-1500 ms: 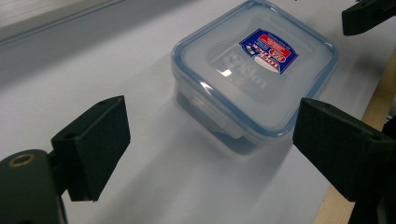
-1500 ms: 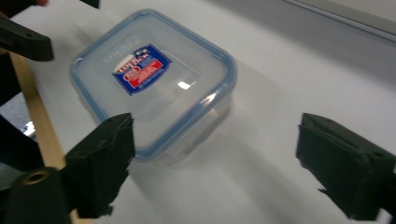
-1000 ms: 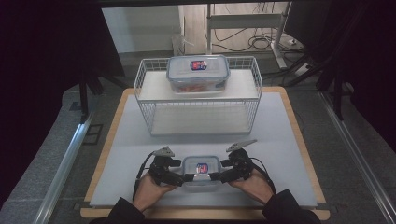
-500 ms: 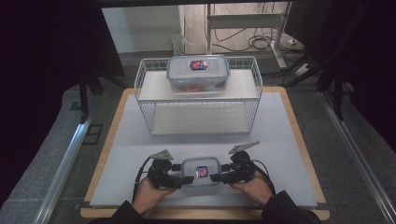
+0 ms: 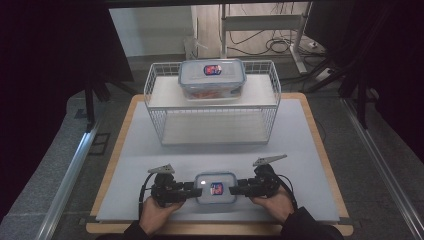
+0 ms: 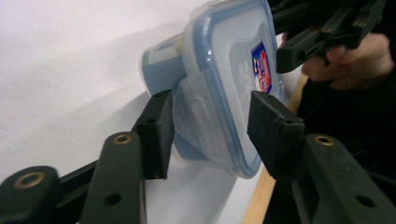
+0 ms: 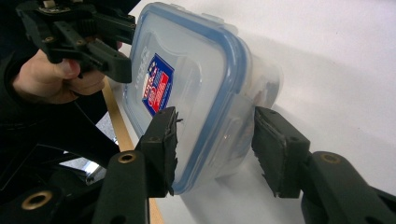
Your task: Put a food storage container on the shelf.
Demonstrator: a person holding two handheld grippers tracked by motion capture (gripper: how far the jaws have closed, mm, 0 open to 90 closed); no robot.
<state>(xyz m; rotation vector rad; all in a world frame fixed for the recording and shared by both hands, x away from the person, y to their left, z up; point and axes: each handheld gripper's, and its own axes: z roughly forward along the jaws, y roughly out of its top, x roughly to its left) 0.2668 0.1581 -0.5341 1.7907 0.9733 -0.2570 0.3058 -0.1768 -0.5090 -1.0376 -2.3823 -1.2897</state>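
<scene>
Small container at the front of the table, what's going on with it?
A person has a set of tongs at each end of the small lidded container on the white mat: left tongs, right tongs. Both jaw pairs straddle its end latches with visible gaps, not clamped. A larger container sits atop the wire rack.

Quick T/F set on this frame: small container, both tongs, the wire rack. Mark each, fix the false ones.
1. The small container sits on the white mat between the two tongs. True.
2. The left tongs have a jaw on each side of the container's end latch. True.
3. The small container's lid is off. False: the blue-rimmed lid is on.
4. The wire rack carries nothing on its top shelf. False: a larger lidded container sits there.
5. The right tongs are up at the rack. False: they straddle the small container's other end.
</scene>
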